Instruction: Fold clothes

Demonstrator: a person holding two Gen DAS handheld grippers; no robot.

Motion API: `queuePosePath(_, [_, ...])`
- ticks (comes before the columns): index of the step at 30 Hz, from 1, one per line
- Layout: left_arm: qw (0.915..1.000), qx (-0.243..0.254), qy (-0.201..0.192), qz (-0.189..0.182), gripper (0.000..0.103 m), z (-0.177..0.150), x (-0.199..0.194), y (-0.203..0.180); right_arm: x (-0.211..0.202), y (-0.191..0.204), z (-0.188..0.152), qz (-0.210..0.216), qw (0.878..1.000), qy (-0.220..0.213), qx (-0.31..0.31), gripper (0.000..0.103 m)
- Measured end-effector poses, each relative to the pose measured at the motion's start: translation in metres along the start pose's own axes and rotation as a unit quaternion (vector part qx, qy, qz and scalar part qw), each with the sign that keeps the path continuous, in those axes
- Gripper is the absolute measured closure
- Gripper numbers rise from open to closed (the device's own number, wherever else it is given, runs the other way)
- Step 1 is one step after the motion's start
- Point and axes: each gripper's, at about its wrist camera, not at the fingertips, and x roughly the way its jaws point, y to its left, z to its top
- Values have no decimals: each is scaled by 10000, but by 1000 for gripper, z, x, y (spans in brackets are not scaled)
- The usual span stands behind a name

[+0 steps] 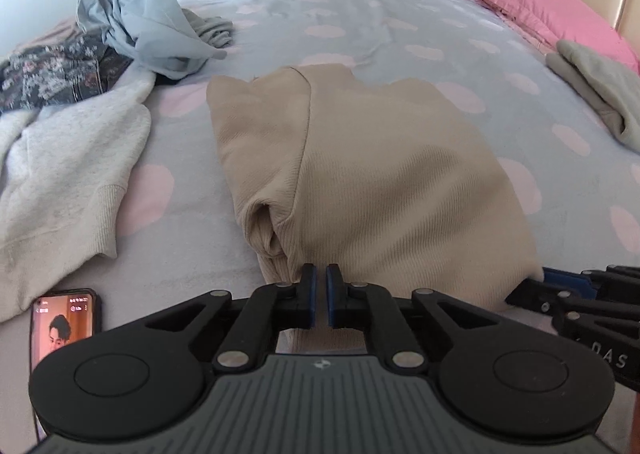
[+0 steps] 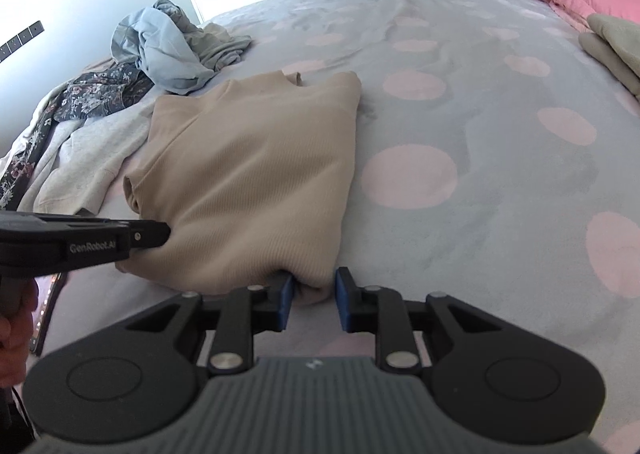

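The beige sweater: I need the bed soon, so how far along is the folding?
Done: the beige sweater has its sides folded in, and a grey garment lies by the pink pillow. In hand: both the left gripper and right gripper are at the sweater's near hem. Left: finishing this fold, plus the white sweatshirt, blue garment and floral piece, all unfolded.
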Motion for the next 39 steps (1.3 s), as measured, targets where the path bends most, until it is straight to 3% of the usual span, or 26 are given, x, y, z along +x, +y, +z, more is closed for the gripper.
queuePosePath(6, [9999,-106,-40,-84,98,-2,1,5,-17,13,1,-374,9982,-19,-458,94])
queuePosePath(8, [9996,-220,-27,-176,98,-2,1,10,-19,14,-1,-481,9972,61,-561,103])
queuePosePath(15, [9980,-514,25,-354,98,2,-2,20,-24,-7,-2,-553,9973,223,-418,103])
queuePosePath(19, [9954,-764,19,-579,94,10,-10,31,-32,-15,9,-462,9988,57,-178,95])
queuePosePath(20, [9941,-861,0,-654,88,12,-12,35,-33,-16,12,-457,9989,14,-141,93])
queuePosePath(22, [9922,-1060,-108,-644,69,18,-19,44,-36,-19,17,-418,9991,-55,-67,75])
queuePosePath(23, [9910,-1181,-166,-611,49,20,-21,51,-36,-19,20,-366,9993,-71,-32,73])
queuePosePath(24, [9895,-1308,-225,-573,43,23,-22,58,-37,-20,22,-314,9995,-87,3,71])
queuePosePath(25, [9878,-1434,-283,-535,43,25,-24,65,-37,-20,24,-261,9996,-90,30,69])
queuePosePath(27, [9799,-1806,-163,-833,43,28,-11,80,-35,-19,29,-154,9998,-82,66,67])
queuePosePath(33, [9430,-2825,229,-1746,43,37,33,121,-19,-22,50,279,9990,108,343,54])
queuePosePath(39, [9386,-2771,313,-2034,43,54,68,125,17,-39,81,630,9929,415,917,49])
